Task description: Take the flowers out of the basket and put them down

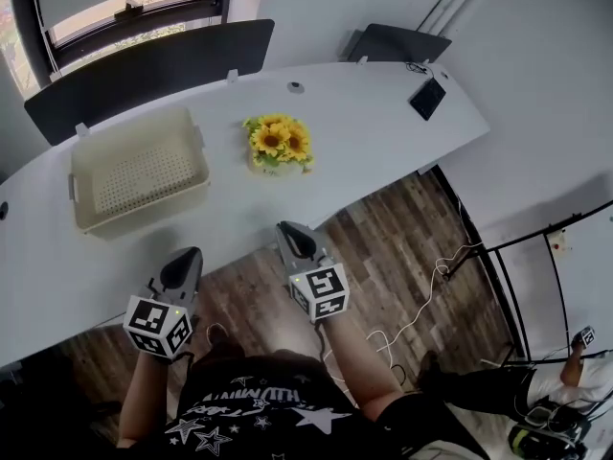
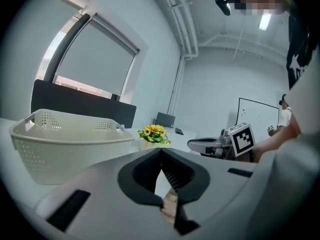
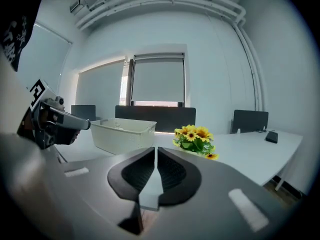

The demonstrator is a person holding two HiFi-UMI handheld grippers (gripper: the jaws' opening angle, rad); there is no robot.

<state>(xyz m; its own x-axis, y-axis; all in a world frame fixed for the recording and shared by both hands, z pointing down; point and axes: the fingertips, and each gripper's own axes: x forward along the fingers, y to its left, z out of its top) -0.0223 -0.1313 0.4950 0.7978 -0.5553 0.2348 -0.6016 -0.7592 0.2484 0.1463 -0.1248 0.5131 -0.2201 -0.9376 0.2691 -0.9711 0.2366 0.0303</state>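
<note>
A bunch of yellow sunflowers (image 1: 278, 142) with green leaves stands upright on the white table (image 1: 383, 132), to the right of the cream perforated basket (image 1: 144, 207). Nothing shows inside the basket. My left gripper (image 1: 187, 260) hovers by the table's front edge, below the basket, with its jaws together and nothing between them. My right gripper (image 1: 292, 233) hangs at the same edge, below the flowers, shut and holding nothing. The left gripper view shows the basket (image 2: 70, 154) close by and the flowers (image 2: 154, 134) beyond it. The right gripper view has the flowers (image 3: 195, 136) ahead.
A dark phone (image 1: 427, 98) lies at the table's far right end. A dark partition (image 1: 144, 75) runs along the table's back edge, with a chair (image 1: 397, 41) behind it. Wooden floor with white cables (image 1: 421, 305) lies below the front edge.
</note>
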